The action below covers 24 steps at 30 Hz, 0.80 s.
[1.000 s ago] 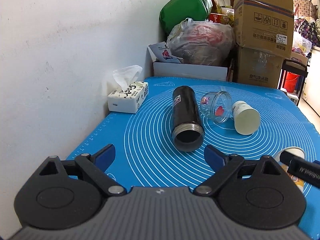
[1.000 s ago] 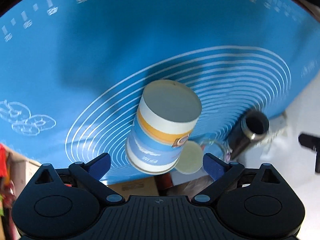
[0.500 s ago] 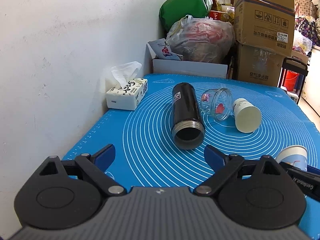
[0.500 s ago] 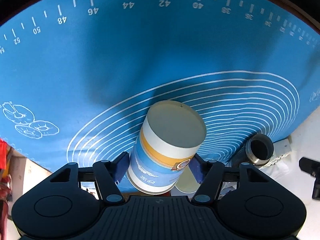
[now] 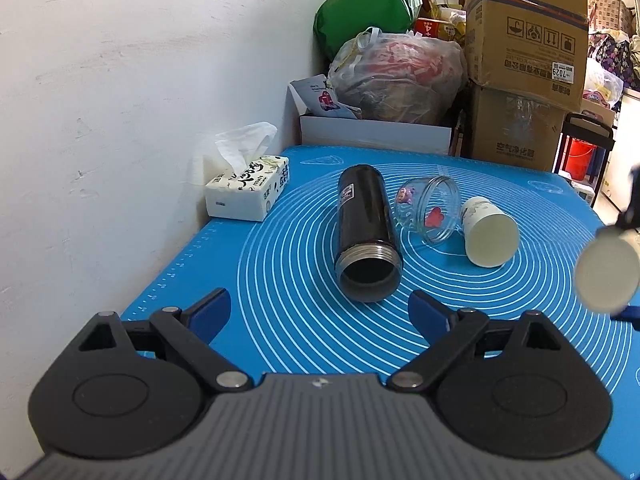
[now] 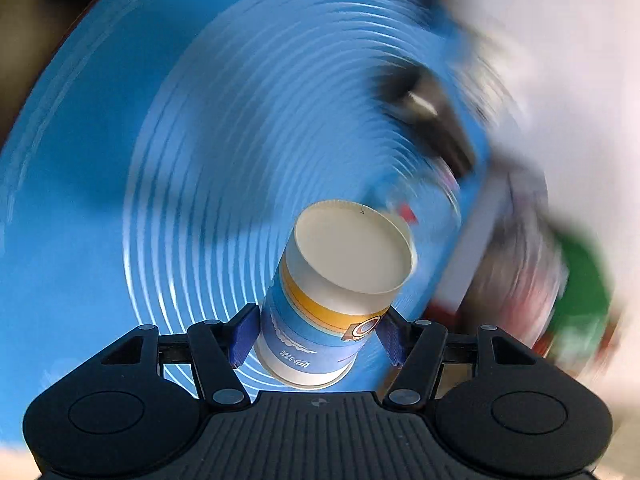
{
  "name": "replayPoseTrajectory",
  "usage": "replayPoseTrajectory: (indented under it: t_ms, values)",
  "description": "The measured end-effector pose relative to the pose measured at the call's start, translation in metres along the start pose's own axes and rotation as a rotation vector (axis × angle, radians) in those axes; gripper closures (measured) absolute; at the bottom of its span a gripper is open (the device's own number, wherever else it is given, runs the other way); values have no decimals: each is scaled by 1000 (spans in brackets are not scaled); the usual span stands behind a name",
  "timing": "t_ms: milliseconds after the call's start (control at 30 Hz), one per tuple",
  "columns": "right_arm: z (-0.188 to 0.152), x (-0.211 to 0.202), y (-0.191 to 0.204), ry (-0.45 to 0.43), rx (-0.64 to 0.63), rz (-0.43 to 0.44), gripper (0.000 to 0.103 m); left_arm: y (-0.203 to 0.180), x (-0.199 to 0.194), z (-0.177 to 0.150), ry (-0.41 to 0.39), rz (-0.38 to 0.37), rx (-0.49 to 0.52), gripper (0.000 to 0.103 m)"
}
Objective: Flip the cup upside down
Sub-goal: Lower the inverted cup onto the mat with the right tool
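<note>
Right wrist view: right gripper clamped on paper cup, mid-flip; left gripper wide, empty. Next, judging: rim-down placement on blue mat.

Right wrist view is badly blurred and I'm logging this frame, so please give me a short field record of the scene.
held item: paper cup, closed base facing the camera
right gripper: shut on the cup's sides
left gripper: open, empty
mat: blue, ringed
lying on mat: black flask, glass jar, white cup
by wall: tissue box
blur: background only; cup sharp
</note>
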State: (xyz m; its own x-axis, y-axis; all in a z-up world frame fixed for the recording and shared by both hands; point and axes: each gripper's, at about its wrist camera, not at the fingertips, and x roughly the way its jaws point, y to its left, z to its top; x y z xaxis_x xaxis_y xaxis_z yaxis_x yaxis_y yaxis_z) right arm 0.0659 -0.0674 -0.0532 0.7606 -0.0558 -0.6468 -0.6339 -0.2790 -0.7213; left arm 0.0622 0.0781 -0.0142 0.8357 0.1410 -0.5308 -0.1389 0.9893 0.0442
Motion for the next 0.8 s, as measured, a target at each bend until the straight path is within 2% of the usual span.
replayPoseTrajectory:
  t_ms: [100, 233, 367, 500, 633, 800]
  values:
    - [-14, -7, -30, -67, 333, 49, 44, -3, 2, 1, 4, -8, -2, 8]
    - [-36, -6, -51, -134, 692, 95, 43, -7, 5, 2, 24, -18, -1, 8]
    - [-63, 4, -50, -200, 1014, 131, 43, -9, 8, 2, 37, -25, -3, 8]
    - [-85, 24, -35, -236, 1322, 214, 43, -9, 12, 2, 54, -35, -16, 8]
    - [-90, 41, -16, -218, 1507, 256, 43, -11, 13, 1, 48, -26, -11, 8]
    - [-87, 54, -4, -196, 1578, 241, 43, -15, 15, -1, 45, -22, 5, 8]
